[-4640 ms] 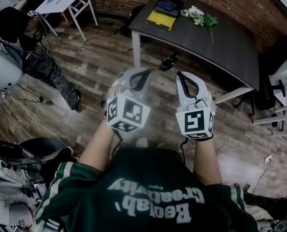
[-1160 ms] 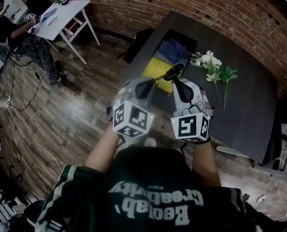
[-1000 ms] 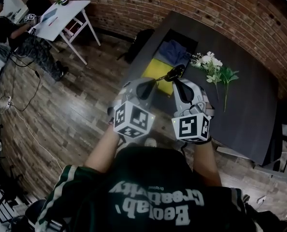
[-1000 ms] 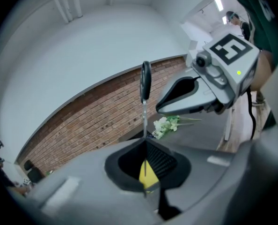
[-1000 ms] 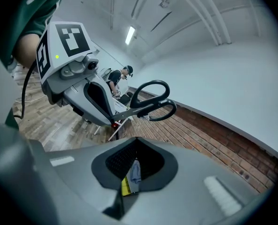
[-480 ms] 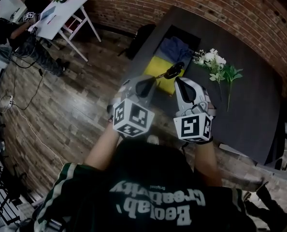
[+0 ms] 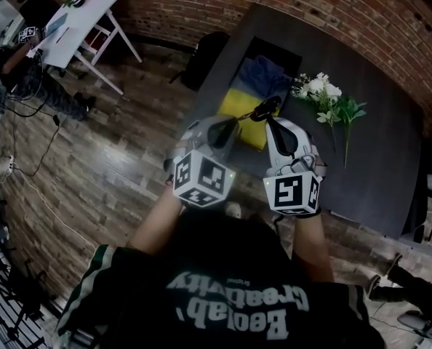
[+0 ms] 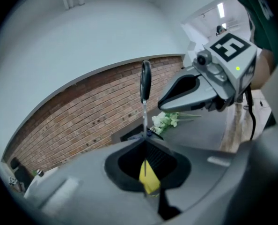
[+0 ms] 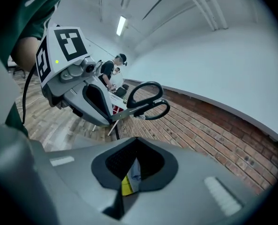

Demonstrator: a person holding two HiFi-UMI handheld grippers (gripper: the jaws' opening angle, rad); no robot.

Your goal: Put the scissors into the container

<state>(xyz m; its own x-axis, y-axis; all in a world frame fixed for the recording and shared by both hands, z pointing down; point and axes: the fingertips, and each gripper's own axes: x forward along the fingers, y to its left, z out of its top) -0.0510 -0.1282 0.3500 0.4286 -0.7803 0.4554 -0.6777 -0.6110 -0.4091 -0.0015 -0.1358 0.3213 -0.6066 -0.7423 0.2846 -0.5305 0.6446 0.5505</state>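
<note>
Both tools have come forward with the person since the earlier frames, so the dark tabletop that lay well ahead now spreads right under them, and the scissors hang over the container instead of over the floor. The left tool is clenched on the tips of the blades, with the black handles sticking out ahead above the yellow piece inside the container, cloth by the look of it. The left gripper view shows the scissors standing straight out of the shut jaws. The right tool rides just beside, jaws together on nothing. The carrying looks nearly done — what remains, I judge, is the lowering. Sink the left tool until the handles rest on the cloth and let go only then, since a grip so far out on thin blades may let the scissors swing. The right tool is best kept off to the side. The container lies along the tabletop's left edge, with white flowers near it toward the middle. Around the tabletop are a plank floor, a brick wall and a white table by that wall.
</note>
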